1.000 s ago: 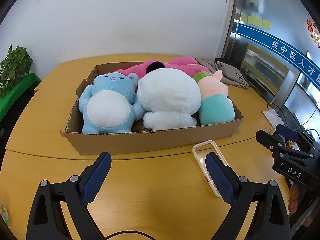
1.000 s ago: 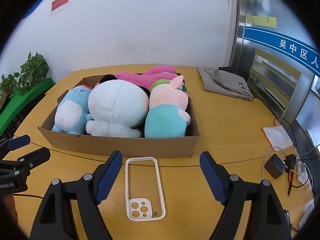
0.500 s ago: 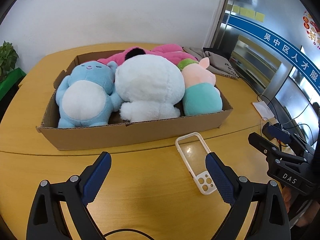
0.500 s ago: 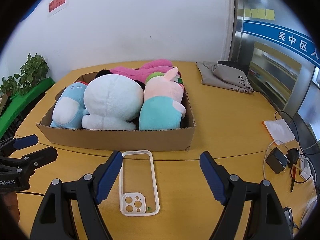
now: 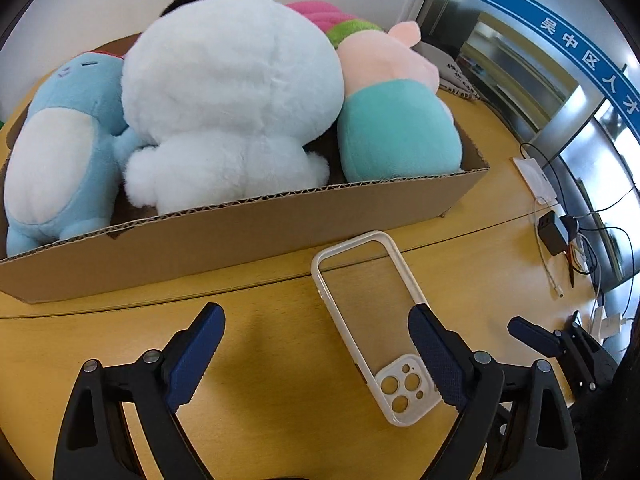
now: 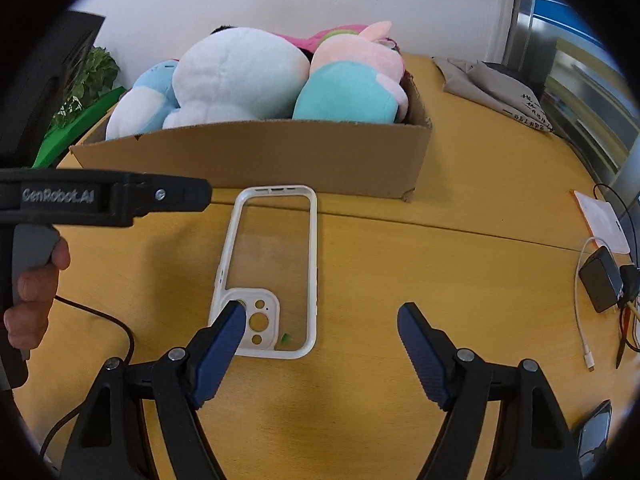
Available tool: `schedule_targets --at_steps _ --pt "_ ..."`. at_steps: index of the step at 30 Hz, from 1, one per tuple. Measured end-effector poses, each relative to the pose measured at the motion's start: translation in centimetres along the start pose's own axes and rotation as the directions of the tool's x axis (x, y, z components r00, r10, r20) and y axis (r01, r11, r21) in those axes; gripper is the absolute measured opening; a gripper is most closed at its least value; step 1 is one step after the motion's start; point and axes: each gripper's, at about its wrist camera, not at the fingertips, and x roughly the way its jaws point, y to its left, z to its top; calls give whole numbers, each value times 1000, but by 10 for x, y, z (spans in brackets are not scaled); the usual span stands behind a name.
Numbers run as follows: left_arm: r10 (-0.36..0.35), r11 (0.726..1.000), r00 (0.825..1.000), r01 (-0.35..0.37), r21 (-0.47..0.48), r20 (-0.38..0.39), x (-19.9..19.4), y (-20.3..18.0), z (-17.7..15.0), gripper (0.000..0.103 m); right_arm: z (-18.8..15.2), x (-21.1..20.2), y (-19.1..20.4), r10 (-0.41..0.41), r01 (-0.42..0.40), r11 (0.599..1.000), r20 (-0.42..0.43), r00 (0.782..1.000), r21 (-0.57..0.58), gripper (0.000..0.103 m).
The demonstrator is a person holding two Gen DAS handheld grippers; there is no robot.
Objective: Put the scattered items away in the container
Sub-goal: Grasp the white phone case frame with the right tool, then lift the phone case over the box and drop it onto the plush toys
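Clear phone case [image 5: 370, 312] is laid flat on the wooden table [image 5: 280, 380], camera end toward the grippers, top edge just beside the cardboard box [image 5: 240, 236]. Box is packed with plush toys [image 5: 228, 92]. Left gripper [image 5: 316, 352] is held spread, nothing pinched. Right gripper [image 6: 320, 344] is spread too, its left finger over the case's camera corner; contact cannot be told.

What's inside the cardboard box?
The cardboard box holds a blue plush, white plush, teal-and-pink plush, and pink plush behind. The box floor is hidden.
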Motion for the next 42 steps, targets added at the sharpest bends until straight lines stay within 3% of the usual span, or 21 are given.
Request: schedule_targets --at_steps 4,6,8,9,12,20,29,35,42 --pt "7 1000 999 -8 -17 -46 24 -1 2 72 -10 18 1 15 -16 999 -53 998 -28 49" --pt "8 1000 998 -10 -30 -67 34 1 3 42 -13 24 1 23 -25 999 -73 997 -30 27" --pt "17 1000 998 -18 -19 -60 37 0 4 33 -15 28 1 43 -45 999 -89 995 -22 11" --pt "8 1000 997 -9 -11 -70 38 -1 5 24 -16 29 2 48 -50 998 -91 995 -22 9" --pt "-18 1000 997 18 -6 -79 39 -2 4 14 -17 28 2 60 -62 998 -90 994 -25 6" --pt "-7 1000 999 8 14 -38 16 4 -3 14 -20 20 6 87 -89 996 -71 994 -21 4" --pt "-34 999 987 35 -3 156 -74 18 13 13 11 -33 29 108 -101 990 72 992 -95 3" --pt "-48 999 969 44 20 241 -120 29 40 13 41 -61 43 114 -93 987 165 980 -131 3" --pt "-34 997 946 10 75 321 -150 35 105 13 101 -66 50 114 -74 983 249 962 -165 4"
